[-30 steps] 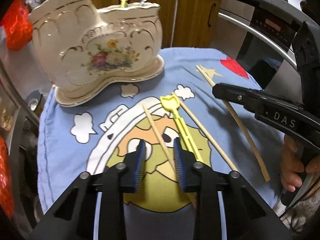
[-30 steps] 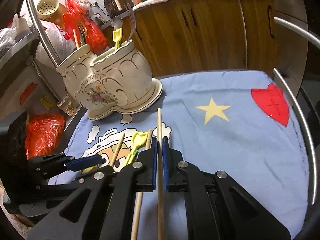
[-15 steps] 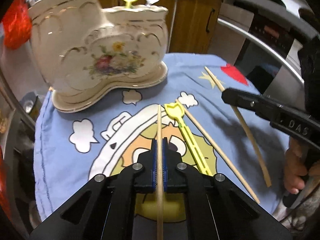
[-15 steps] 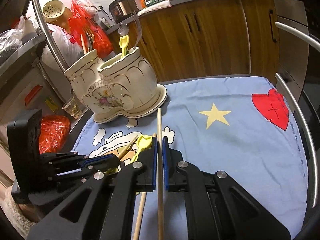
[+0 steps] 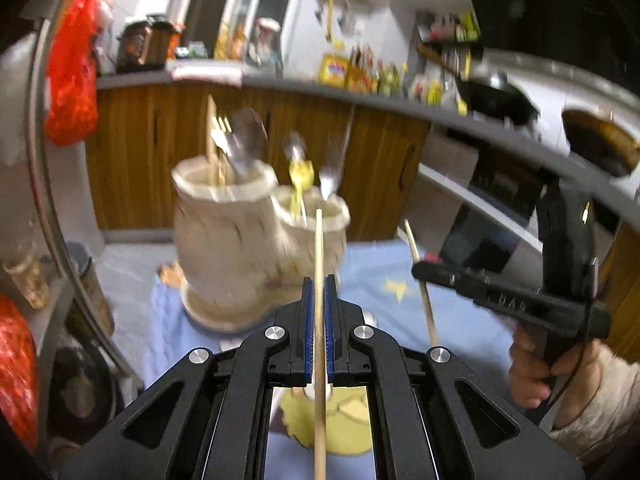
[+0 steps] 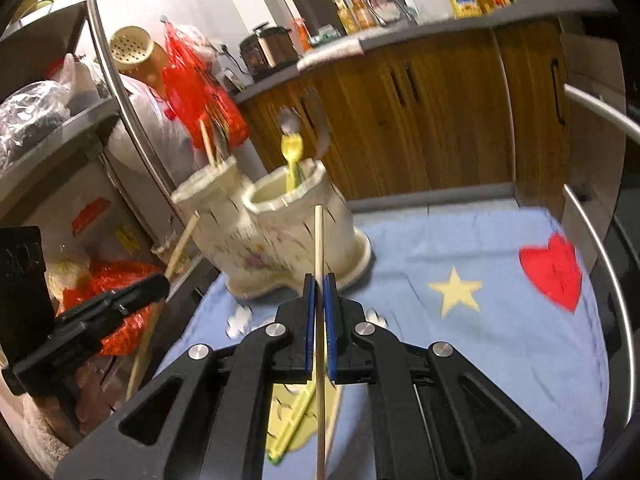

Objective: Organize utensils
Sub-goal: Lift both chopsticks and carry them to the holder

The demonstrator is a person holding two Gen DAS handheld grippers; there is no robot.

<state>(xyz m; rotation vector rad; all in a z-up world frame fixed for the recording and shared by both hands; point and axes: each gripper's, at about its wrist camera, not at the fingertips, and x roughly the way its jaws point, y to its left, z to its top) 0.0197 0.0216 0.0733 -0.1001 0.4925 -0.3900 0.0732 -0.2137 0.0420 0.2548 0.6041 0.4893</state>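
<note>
Left gripper clamps one wooden chopstick between its blue pads; stick runs straight along the finger axis, tip projecting forward toward the ceramic holder. Right gripper likewise closed on a second chopstick, same lengthwise alignment. In the left view the right tool sits to the right, its stick angled upward.

Holder stands ahead of both tools on the blue cloth; two compartments, the taller already carrying chopsticks and a spoon, the lower one a yellow utensil and a fork. Another yellow utensil lies on the cloth beneath the right fingers.

Handling judgement: sticks are light, stiff, smooth and thin, so likely to pivot or slip in the pads if pushed sideways against the rim. Grip looks near mid-length, which leaves ample free tip for insertion. Holder appears glazed and fragile; tips should enter from above without striking it. Frames are motion-blurred; fine detail uncertain.
</note>
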